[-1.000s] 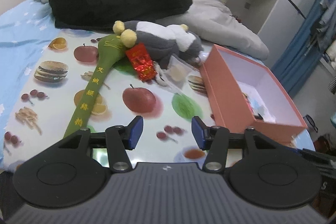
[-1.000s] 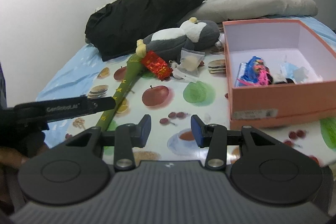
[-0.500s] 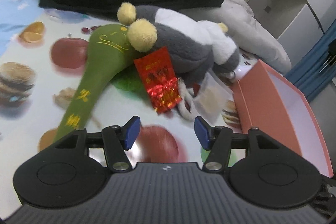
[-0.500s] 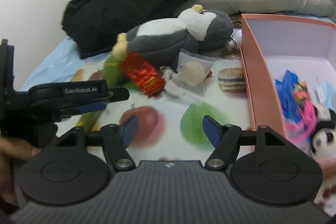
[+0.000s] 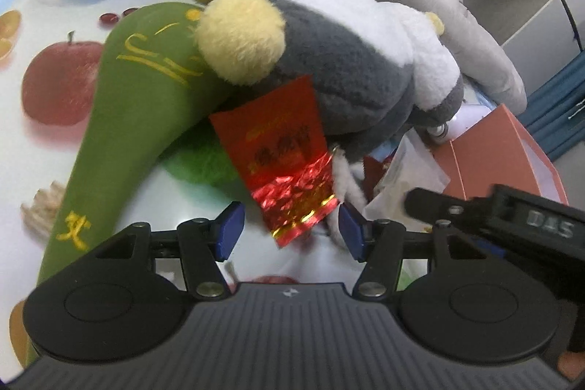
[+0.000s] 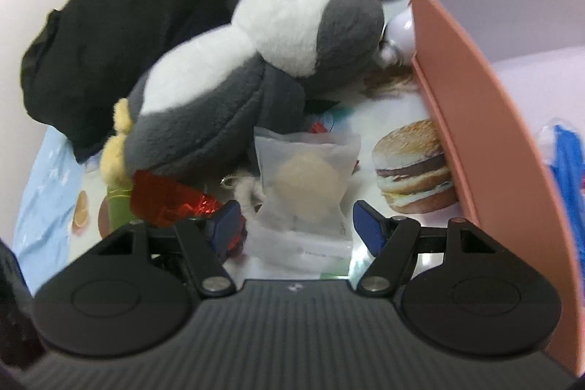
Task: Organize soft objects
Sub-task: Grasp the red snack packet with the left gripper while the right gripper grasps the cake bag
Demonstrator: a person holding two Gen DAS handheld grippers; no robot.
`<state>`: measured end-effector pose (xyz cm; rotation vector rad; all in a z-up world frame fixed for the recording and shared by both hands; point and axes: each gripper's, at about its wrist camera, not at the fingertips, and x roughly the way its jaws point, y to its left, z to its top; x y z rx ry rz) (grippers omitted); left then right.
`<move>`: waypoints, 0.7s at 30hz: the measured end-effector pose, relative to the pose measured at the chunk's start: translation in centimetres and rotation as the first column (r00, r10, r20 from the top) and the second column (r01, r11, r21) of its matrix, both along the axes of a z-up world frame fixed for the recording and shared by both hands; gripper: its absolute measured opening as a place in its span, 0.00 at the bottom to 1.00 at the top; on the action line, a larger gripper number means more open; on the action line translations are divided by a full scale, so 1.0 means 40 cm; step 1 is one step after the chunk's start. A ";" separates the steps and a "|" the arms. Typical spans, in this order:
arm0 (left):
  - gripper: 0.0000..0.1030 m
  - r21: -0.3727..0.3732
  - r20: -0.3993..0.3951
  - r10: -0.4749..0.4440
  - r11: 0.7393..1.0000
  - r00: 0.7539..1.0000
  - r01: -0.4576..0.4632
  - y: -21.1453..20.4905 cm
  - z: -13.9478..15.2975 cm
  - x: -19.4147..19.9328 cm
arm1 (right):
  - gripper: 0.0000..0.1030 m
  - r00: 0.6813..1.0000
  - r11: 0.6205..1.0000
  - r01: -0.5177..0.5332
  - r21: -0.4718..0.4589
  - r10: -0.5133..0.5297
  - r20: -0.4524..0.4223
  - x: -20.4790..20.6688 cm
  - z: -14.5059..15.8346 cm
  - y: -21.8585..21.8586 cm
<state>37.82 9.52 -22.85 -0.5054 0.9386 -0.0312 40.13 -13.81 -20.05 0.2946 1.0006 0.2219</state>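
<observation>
Both claws moved closer, left claw [image 5: 287,232] over red packet [image 5: 281,156], jaws apart

A: How many plush toys were there?
B: One grey-and-white penguin [image 5: 351,68], with two yellow feet showing.
A: Anything else soft?
B: One long green cushion [image 5: 146,105] and one black garment [image 6: 120,24] heaped behind.
A: Packets?
B: Two: one red foil packet [image 5: 289,163] and one frosted pouch [image 6: 307,178] with a single round piece inside.
A: Boxes?
B: One salmon box [image 6: 471,119]. What lay inside was too blurred to count.
A: And grippers?
B: Two.
</observation>
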 end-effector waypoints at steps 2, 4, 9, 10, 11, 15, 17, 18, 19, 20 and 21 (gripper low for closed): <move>0.61 0.006 -0.003 0.004 1.000 1.000 -0.004 -0.002 0.002 0.010 | 0.68 1.000 1.000 0.011 -0.005 -0.011 -0.027 0.021 -0.013 0.008; 0.61 0.001 -0.004 0.007 1.000 1.000 -0.007 -0.002 0.004 0.019 | 0.68 0.999 1.000 0.022 -0.015 -0.023 -0.036 0.035 -0.019 0.014; 0.60 -0.042 0.021 0.027 0.999 0.999 -0.026 0.008 0.006 0.027 | 0.68 0.999 0.999 0.019 -0.030 -0.020 -0.047 0.068 -0.027 0.024; 0.60 -0.045 0.021 0.028 0.999 0.999 -0.027 0.008 0.004 0.028 | 0.68 0.998 0.999 0.018 -0.030 -0.019 -0.057 0.073 -0.030 0.023; 0.60 -0.044 0.019 0.025 0.999 1.000 -0.024 0.008 0.000 0.030 | 0.68 0.998 1.000 0.016 -0.025 -0.018 -0.068 0.079 -0.034 0.021; 0.56 -0.037 0.018 0.021 0.999 1.000 -0.020 0.004 -0.012 0.038 | 0.66 0.995 1.000 0.029 0.009 -0.028 -0.100 0.096 -0.049 0.005; 0.53 -0.045 0.018 0.011 0.999 1.000 -0.010 0.002 -0.013 0.039 | 0.60 0.993 0.999 0.031 0.017 -0.028 -0.113 0.098 -0.050 0.000; 0.52 -0.047 0.018 0.010 0.999 1.000 -0.010 0.003 -0.012 0.037 | 0.58 0.993 0.999 0.028 0.015 -0.026 -0.111 0.096 -0.047 0.001; 0.52 -0.049 0.016 0.009 0.999 1.000 -0.008 0.004 -0.010 0.035 | 0.55 0.994 1.000 0.020 0.010 -0.019 -0.106 0.095 -0.042 0.003; 0.52 -0.047 0.013 0.006 0.999 1.000 -0.005 0.003 -0.009 0.034 | 0.51 0.995 1.000 0.011 0.003 -0.011 -0.100 0.092 -0.035 0.005; 0.51 -0.038 0.012 0.002 0.999 1.000 -0.001 0.001 -0.007 0.033 | 0.50 0.995 1.000 0.007 -0.004 -0.008 -0.099 0.092 -0.031 0.006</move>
